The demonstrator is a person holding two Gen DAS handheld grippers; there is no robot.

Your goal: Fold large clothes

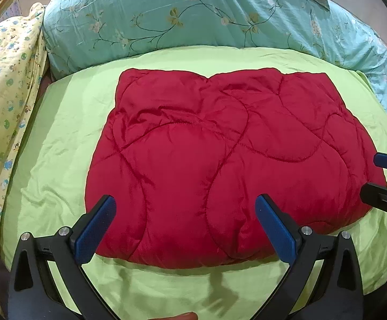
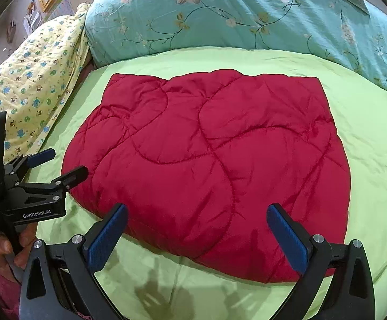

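- A folded red quilted garment (image 1: 220, 165) lies flat in the middle of my view, on a lime-green sheet (image 1: 60, 146); its puffy, slightly glossy fabric is crossed by curved stitch lines (roughly rectangular, with rounded near corners).
- My left gripper (image 1: 185, 221) hovers over the garment's near edge, blue ribbed pads spread wide, holding nothing.
- My right gripper (image 2: 197, 226) hovers over the same near edge, further right, also wide apart and holding nothing.
- Beyond the garment lies a teal floral pillow (image 1: 193, 21), wrinkled cotton.
- Left of the garment, a pale yellow quilt (image 1: 4, 93) with small printed animals is bunched up.
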